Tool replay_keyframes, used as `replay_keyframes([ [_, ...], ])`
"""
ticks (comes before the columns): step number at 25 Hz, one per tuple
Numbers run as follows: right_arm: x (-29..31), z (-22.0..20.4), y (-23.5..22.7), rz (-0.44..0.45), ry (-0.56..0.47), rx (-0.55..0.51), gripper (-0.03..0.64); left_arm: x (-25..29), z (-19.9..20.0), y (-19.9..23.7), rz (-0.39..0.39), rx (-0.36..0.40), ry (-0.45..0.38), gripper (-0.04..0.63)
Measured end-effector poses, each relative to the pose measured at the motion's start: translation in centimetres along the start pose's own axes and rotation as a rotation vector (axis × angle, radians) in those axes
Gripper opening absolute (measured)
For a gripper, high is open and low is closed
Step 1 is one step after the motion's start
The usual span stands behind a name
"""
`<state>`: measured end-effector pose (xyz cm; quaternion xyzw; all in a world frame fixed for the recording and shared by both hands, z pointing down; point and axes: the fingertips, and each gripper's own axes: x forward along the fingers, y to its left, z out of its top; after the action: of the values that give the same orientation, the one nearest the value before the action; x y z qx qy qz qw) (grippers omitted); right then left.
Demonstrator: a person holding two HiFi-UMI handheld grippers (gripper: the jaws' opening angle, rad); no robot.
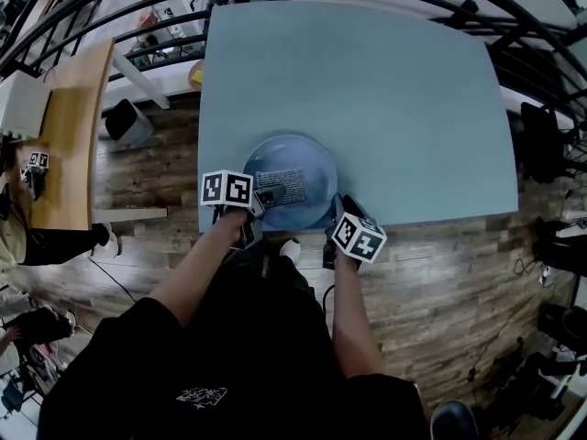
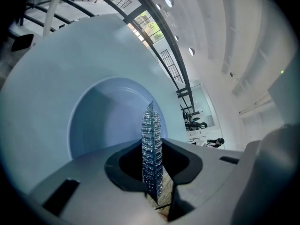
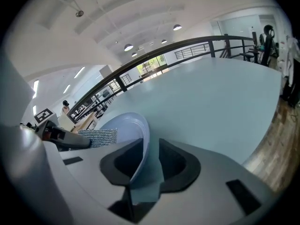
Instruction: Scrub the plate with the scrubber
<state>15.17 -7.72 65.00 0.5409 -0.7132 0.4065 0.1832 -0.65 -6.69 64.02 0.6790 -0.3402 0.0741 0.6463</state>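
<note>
pale blue table (image 1: 413,108), plate (image 1: 307,163) sat at its near edge. my right gripper (image 3: 143,168) was clamped on the rim, a good hold since the plate looked stiff, smooth, probably slippery. left gripper (image 2: 152,177) was pinched on the thin, soft mesh scrubber (image 2: 151,139), held over the plate.

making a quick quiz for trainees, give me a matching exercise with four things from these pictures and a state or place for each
Things:
1. scrubber
2. plate
3. left hand-held gripper
4. right hand-held gripper

States or places:
a. shut on the plate's rim
b. silvery mesh, over the plate's middle
c. pale blue, at the near edge of the table
d. shut on the scrubber

Pairs: 1-b; 2-c; 3-d; 4-a
</note>
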Motion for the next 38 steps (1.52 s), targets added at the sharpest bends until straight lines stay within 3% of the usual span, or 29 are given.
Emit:
replay_keyframes([
  [3, -1.6, 1.0, 0.6, 0.031, -0.037, -0.022, 0.096, -1.5, 0.5, -0.7, 0.014, 0.039, -0.058, 0.092],
  [8, -4.5, 3.0, 1.8, 0.1, -0.114, -0.07, 0.024, -3.9, 1.5, -3.8, 0.018, 0.152, -0.182, 0.092],
  [16, -8.8, 5.7, 6.1, 0.194, -0.22, -0.155, 0.008, -9.0, 2.3, -7.7, 0.038, 0.299, -0.334, 0.092],
  [23, -12.7, 9.5, 9.2, 0.239, -0.35, -0.237, 0.007, -12.9, 4.1, -9.8, 0.135, 0.466, -0.45, 0.092],
  [31, -17.3, 14.1, 13.2, 0.238, -0.518, -0.309, 0.008, -18.1, 6.8, -14.0, 0.151, 0.716, -0.568, 0.092],
  [38, -20.5, 16.7, 16.9, 0.216, -0.618, -0.342, 0.008, -22.6, 9.0, -17.3, 0.111, 0.832, -0.648, 0.092],
])
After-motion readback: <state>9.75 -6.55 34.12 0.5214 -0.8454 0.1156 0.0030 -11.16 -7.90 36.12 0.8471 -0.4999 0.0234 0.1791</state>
